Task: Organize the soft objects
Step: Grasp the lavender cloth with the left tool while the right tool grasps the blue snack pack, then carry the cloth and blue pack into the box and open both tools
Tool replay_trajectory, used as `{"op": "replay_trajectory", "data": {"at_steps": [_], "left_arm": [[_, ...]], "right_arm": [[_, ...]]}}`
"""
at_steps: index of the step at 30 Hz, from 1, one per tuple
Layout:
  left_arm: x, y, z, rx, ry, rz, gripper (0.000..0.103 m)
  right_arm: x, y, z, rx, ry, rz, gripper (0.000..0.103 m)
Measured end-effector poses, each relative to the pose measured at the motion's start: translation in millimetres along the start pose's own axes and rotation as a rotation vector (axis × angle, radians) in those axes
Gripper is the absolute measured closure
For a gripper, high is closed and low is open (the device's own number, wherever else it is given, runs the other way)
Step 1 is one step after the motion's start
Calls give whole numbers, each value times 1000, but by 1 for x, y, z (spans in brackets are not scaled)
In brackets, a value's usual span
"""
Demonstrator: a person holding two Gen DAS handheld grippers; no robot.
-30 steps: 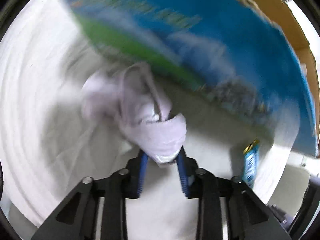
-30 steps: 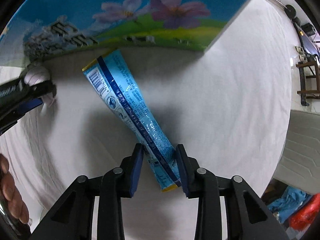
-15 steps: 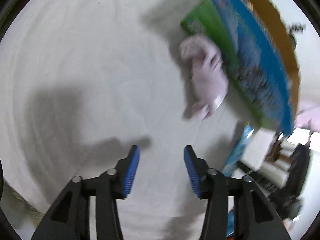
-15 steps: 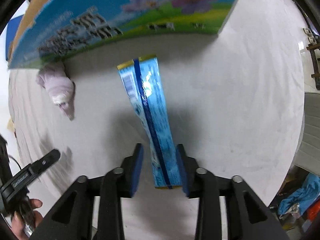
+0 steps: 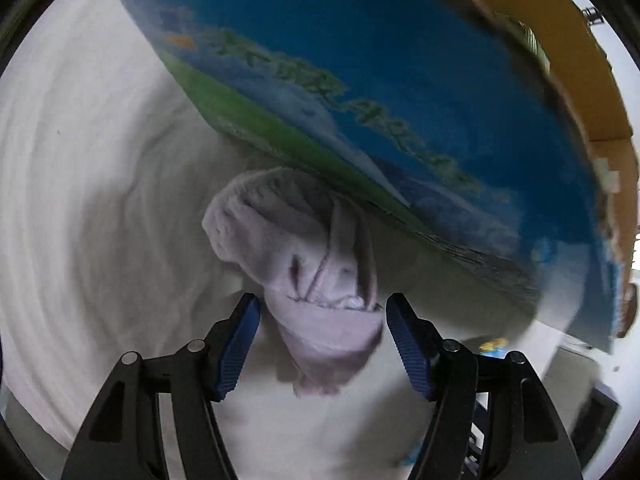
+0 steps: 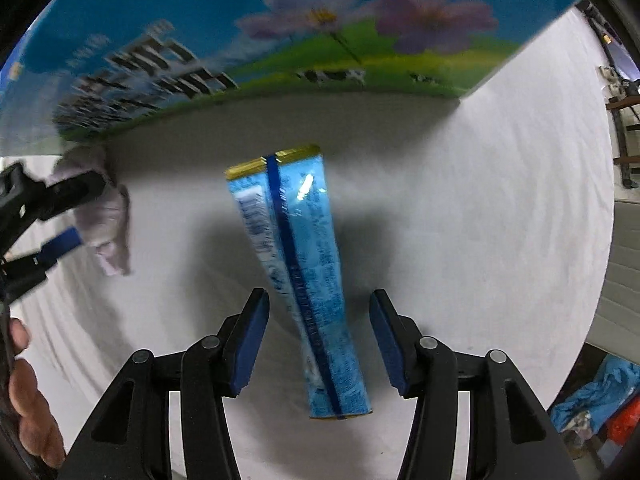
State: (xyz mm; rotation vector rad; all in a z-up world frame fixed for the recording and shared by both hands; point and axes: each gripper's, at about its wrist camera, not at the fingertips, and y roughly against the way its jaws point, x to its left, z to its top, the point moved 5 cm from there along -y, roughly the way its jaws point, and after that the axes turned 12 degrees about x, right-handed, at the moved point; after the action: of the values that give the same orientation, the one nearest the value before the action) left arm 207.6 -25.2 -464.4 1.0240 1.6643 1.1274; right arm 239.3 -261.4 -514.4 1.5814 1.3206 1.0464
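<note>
My left hand-held gripper [image 5: 322, 334] stands with its blue pads spread wide, gripping nothing. A lilac sock [image 5: 308, 264] lies between them, its cuff end toward me and clear of both pads, its bunched toe end running off toward 12 o'clock. Past the toe, from 11 round to 3 o'clock, stands a blue box [image 5: 400, 92] with green along its lower edge; the sock reaches up to that edge, though blur keeps me from telling if they touch. Both sit on a white cloth [image 5: 80, 200].

My right hand-held gripper [image 6: 318, 338] is likewise spread apart and holds nothing. A blue packet [image 6: 304, 272] with gold ends lies lengthwise in the gap, touching neither pad, its far end pointing to 12 o'clock, near the box but apart from it. In this view the sock and my left hand-held gripper show at 9 o'clock, well apart from the packet.
</note>
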Motion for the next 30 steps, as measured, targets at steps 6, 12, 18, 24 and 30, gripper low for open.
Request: {"op": "replay_trajectory", "data": {"at_steps": [6,12,18,24,30], "left_arm": [[5,-5,-39,-4,-73,44,63],[18,-29,-115,84,-185,114,63],[17,-55,-114,112,-197,156,60],[20,-43,-94,72,-188,186,51],[1,-32,-89,36,-188,225,60]], "right_arm": [[11,-11,-20,53,37,-68,82],[9,-23,-53,118,61,-63,84],[18,-26,-48,110,75,-88,81],[36,-34,-50,115,73,-93,69],[47,-58,-60,77,61,-139,68]]}}
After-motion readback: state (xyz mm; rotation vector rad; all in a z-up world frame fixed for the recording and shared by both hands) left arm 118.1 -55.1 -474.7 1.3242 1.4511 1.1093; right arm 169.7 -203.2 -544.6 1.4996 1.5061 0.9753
